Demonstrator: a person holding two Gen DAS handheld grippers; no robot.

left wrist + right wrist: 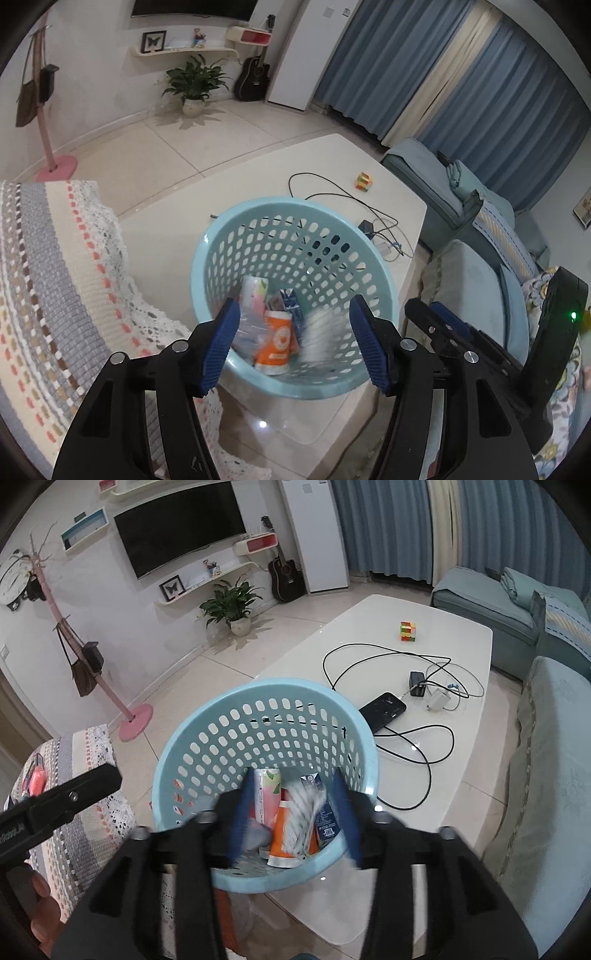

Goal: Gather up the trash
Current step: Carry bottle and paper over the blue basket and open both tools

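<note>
A light blue perforated basket stands on the near end of the white coffee table; it also shows in the right wrist view. Inside lie a pink can, an orange packet, a dark blue carton and a blurred white crumpled piece, also in the right wrist view. My left gripper is open and empty above the basket's near rim. My right gripper is open over the basket, with the white piece between its fingers, apparently loose and falling.
On the table lie a black phone, tangled cables, chargers and a colourful cube. A crocheted throw covers a seat at left. A blue sofa runs along the right. A pink coat stand stands on the floor.
</note>
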